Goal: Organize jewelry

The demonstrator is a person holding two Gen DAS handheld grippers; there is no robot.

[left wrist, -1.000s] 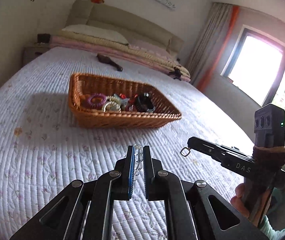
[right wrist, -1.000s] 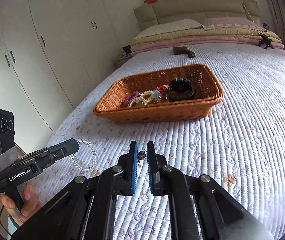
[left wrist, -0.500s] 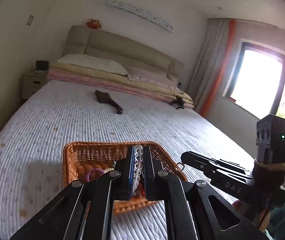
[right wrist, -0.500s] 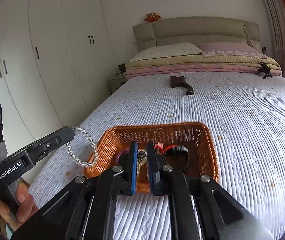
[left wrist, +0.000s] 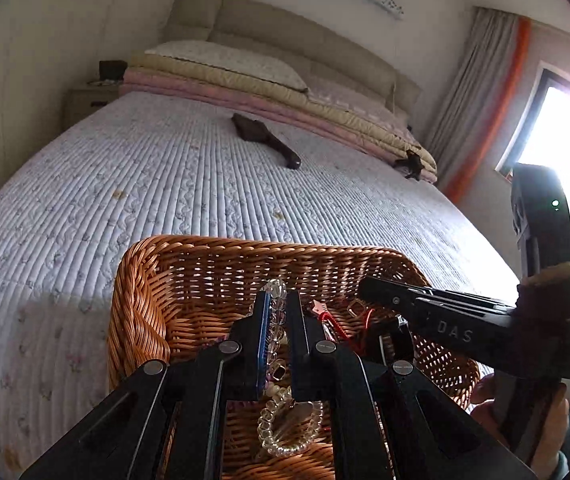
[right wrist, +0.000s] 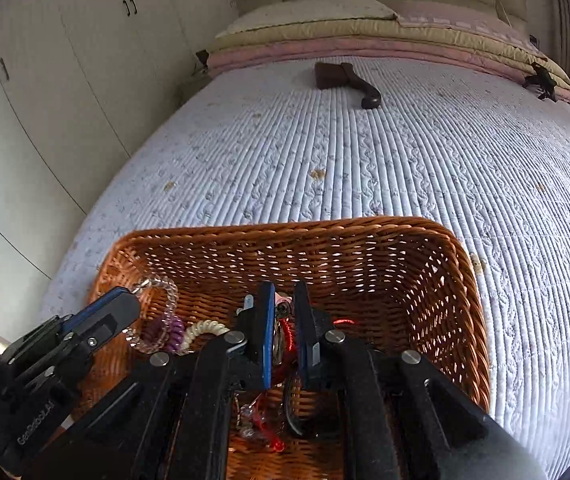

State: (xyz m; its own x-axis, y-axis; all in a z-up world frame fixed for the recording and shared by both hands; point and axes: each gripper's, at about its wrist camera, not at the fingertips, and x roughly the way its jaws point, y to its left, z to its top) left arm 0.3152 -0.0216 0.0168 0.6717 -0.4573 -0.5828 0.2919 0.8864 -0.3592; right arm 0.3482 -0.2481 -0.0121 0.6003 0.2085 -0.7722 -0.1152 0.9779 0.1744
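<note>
Both grippers are held over the wicker basket (right wrist: 461,280) near the foot edge of the bed (left wrist: 165,184). The left gripper (left wrist: 276,312) is clenched on a clear bead bracelet (left wrist: 275,332), its loop hanging lengthwise between the fingers. The right gripper (right wrist: 283,312) is clenched on a small metal piece (right wrist: 279,340). Several pieces already lie inside the basket; release of both is judged to remain.
</note>
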